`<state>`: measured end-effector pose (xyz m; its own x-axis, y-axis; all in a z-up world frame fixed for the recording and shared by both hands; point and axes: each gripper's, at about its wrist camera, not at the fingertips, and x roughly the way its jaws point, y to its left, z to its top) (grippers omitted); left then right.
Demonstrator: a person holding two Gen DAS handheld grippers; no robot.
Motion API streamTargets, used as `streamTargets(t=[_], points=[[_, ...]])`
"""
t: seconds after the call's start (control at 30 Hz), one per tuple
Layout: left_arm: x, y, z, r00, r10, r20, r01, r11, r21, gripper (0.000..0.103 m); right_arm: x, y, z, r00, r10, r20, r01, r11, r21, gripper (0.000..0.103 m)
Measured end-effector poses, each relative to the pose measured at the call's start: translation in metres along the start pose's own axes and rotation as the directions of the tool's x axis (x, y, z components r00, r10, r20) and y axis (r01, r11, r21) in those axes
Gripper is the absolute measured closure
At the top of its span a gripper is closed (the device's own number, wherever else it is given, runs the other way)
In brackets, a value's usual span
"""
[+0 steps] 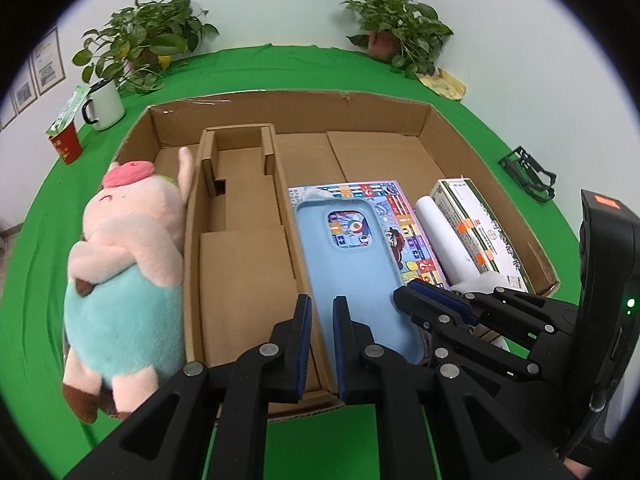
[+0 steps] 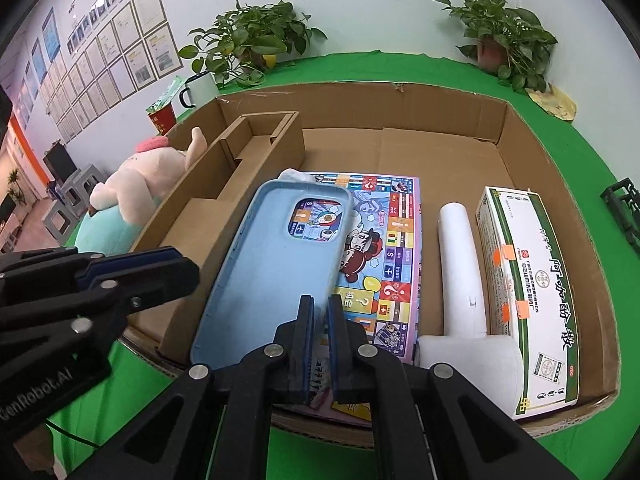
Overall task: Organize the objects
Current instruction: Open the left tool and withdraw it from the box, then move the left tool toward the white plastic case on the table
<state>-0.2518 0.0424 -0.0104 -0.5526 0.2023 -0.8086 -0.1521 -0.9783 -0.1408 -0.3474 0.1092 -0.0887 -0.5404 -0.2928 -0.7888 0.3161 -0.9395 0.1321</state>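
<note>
Both claws nearly closed on nothing—left claw point(image 1: 322, 312) and right claw point(image 2: 319, 312) hover at the near end of the blue phone case point(image 2: 276, 264) lying in the cardboard box point(image 2: 552, 184)—next: open, grab it.

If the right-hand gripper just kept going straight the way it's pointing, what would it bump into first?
Most likely the blue phone case: the right gripper points down along the case's right edge, above the colourful game board. Depth is unclear, so it might just graze it.
</note>
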Motion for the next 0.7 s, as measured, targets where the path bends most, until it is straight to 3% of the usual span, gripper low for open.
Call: streamTargets(t=[0.07,0.1,0.13,0.17,0.2,0.23,0.27,0.3,0.33,0.37,0.47,0.53,0.7], points=[[-0.007,0.002,-0.002,1.000,-0.017,0.025,0.017,1.000,-0.013,0.092,-0.003,0.000,0.000,1.000,0.001,0.011,-0.001,1.000,-0.015,0.095],[-0.012,0.003,-0.003,0.998,-0.028,0.051,0.029,0.999,-0.018,0.088,-0.007,0.000,0.000,1.000,-0.009,0.022,0.010,1.000,-0.026,0.081],[-0.021,0.004,-0.006,0.994,-0.040,0.099,0.043,0.999,-0.019,0.085,-0.017,-0.001,-0.001,0.997,-0.051,0.059,0.054,0.998,-0.039,0.050],[-0.029,0.004,-0.009,0.990,-0.040,0.138,0.043,0.999,-0.015,0.074,-0.030,-0.001,-0.003,0.990,-0.087,0.116,0.092,0.995,-0.045,0.029],[-0.042,0.003,-0.014,0.980,-0.030,0.199,0.032,0.999,-0.009,0.054,-0.046,-0.003,-0.006,0.976,-0.100,0.195,0.110,0.993,-0.045,0.001],[-0.052,0.003,-0.018,0.969,-0.016,0.247,0.018,1.000,-0.008,0.041,-0.069,-0.005,-0.013,0.951,-0.091,0.295,0.107,0.993,-0.040,0.000],[-0.070,0.001,-0.028,0.938,0.027,0.345,-0.022,1.000,-0.017,0.017,-0.083,-0.007,-0.019,0.935,-0.091,0.343,0.112,0.993,-0.042,0.000],[-0.080,-0.002,-0.035,0.914,0.055,0.401,-0.049,0.998,-0.026,0.010,-0.091,-0.009,-0.024,0.929,-0.096,0.357,0.118,0.992,-0.041,0.000],[-0.093,-0.006,-0.044,0.878,0.095,0.469,-0.088,0.995,-0.037,0.010,-0.099,-0.012,-0.030,0.928,-0.092,0.361,0.112,0.993,-0.033,0.000],[-0.100,-0.009,-0.051,0.864,0.116,0.490,-0.110,0.993,-0.041,0.010,-0.104,-0.016,-0.035,0.929,-0.089,0.359,0.103,0.994,-0.022,0.000],[-0.107,-0.013,-0.065,0.857,0.164,0.489,-0.143,0.986,-0.082,0.010,-0.109,-0.021,-0.054,0.940,-0.110,0.323,0.119,0.993,-0.010,0.000],[-0.108,-0.015,-0.075,0.861,0.205,0.465,-0.170,0.979,-0.116,0.010,-0.114,-0.020,-0.069,0.940,-0.122,0.318,0.130,0.992,-0.004,0.000],[-0.112,-0.031,-0.098,0.868,0.202,0.453,-0.201,0.978,-0.051,0.010,-0.143,-0.012,-0.109,0.932,-0.138,0.334,0.150,0.989,-0.010,0.000]])
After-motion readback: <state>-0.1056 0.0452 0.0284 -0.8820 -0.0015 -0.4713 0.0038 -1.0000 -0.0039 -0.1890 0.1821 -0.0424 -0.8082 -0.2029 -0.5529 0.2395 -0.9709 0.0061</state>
